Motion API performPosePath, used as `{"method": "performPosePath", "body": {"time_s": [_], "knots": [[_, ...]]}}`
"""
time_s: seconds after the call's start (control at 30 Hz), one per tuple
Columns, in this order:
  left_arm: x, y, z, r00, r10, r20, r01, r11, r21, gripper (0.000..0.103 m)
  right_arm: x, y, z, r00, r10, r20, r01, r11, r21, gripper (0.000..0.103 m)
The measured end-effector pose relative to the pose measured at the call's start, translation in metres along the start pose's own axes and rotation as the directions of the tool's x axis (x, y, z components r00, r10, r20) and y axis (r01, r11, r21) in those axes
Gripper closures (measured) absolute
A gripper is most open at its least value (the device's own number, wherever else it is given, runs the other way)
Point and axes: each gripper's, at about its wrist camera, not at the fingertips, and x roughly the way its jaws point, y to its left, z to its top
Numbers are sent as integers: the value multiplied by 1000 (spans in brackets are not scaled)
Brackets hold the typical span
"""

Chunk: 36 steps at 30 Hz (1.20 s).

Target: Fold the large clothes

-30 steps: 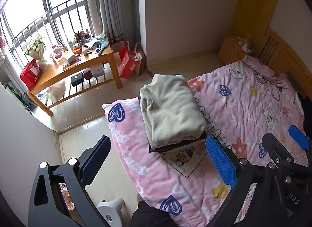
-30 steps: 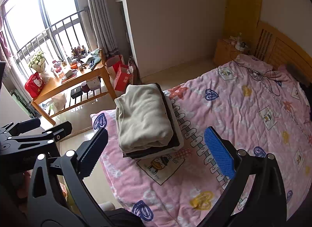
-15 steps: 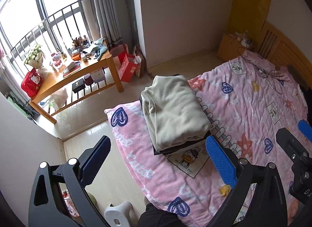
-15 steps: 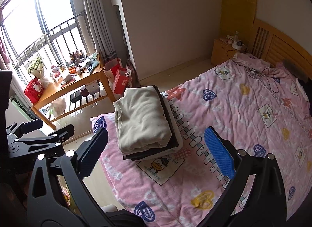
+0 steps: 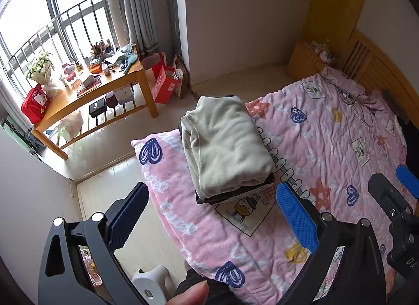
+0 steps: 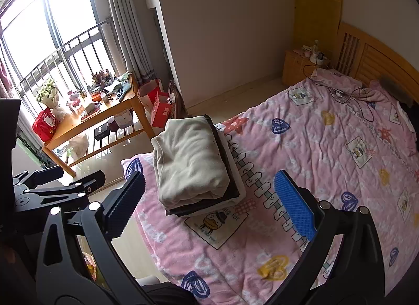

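Left tool (image 5: 212,218): jaws wide apart, empty, held above the bed's near corner. Right tool (image 6: 209,200): likewise spread, empty, raised over the same corner.

Beige garment (image 5: 225,145): folded into a compact rectangle, topmost of a small stack; a dark folded piece (image 6: 209,206) lies under it and a pale one shows at the stack's lower edge in the right wrist view. Stack rests on the pink quilt (image 5: 340,132), near the bed's foot corner.

Surroundings: wooden table (image 5: 78,98) by the window, cluttered; red bags (image 5: 163,83) beside it; nightstand (image 6: 301,65) at the headboard; white stool (image 5: 152,284) below.

Step, as judged: fold complete, both tools clear of the cloth. Next move likely calls for fetching another garment; none lies unfolded in view.
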Motion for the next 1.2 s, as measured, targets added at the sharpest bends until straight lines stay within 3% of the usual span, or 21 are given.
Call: {"method": "performPosePath", "body": {"time_s": [0.63,1.2], "knots": [[-5,-6,3,999,32,41,-33,999,23,8,-1,3,2,1000,-4,4,4,1000,-1,7],[-6,-4,6,999,12,34,-13,1000,7,8,-1,12,3,1000,-1,6,1,1000,-9,7]]}}
